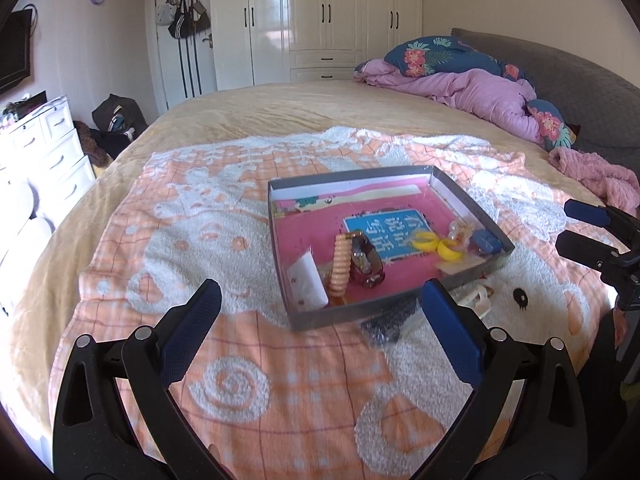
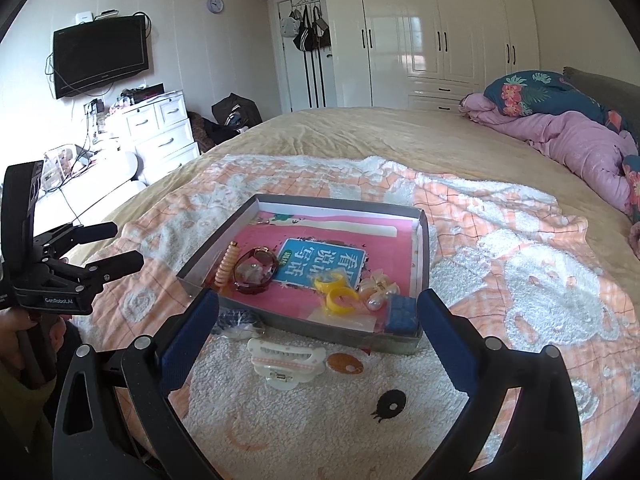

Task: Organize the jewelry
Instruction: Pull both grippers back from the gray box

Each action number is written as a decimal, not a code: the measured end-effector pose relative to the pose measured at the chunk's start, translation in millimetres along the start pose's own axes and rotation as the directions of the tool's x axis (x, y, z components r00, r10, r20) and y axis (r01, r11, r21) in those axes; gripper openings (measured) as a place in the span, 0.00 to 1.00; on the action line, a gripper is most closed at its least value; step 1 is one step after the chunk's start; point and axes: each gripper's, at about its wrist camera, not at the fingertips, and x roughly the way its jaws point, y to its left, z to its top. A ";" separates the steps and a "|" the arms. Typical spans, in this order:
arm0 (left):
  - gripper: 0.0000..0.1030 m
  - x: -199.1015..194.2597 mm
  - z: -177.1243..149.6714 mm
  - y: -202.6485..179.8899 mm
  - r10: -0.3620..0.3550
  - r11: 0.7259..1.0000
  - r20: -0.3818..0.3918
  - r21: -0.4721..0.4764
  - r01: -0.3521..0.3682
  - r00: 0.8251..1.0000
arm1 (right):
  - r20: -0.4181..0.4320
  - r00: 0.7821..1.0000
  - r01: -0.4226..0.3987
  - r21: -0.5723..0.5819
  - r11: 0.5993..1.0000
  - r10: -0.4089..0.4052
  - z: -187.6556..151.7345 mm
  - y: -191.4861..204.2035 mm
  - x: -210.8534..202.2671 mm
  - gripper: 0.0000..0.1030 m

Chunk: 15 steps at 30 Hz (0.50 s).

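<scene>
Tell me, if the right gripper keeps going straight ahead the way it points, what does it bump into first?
Probably the white hair clip lying on the towel, since it sits between the open right gripper and the tray. If the gripper passes above it, the near wall of the grey tray comes next. Depth is hard to judge.

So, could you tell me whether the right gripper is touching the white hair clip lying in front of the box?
Apart. In the right wrist view the right gripper is open and empty, and the white hair clip lies on the blanket between its fingers with clear gaps on both sides.

Box wall (image 2: 320,330) fences the jewelry (open above); towel (image 2: 320,412) in front clear.
</scene>
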 end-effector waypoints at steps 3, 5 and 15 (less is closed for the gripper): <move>0.91 -0.3 -5.1 0.0 -0.001 1.000 -0.012 0.002 0.001 1.000 | -0.009 1.000 -0.007 -0.002 1.000 0.007 -3.9 3.8 -1.0 0.96; 0.91 0.0 -7.7 -0.2 -0.003 1.000 -0.020 0.004 0.003 1.000 | -0.017 1.000 -0.008 -0.005 1.000 0.007 -7.2 5.7 -0.9 0.96; 0.91 7.6 -20.9 -6.2 -0.013 0.999 -0.069 0.029 0.015 0.998 | -0.105 0.994 -0.017 -0.012 1.000 0.016 -31.2 14.8 15.1 0.96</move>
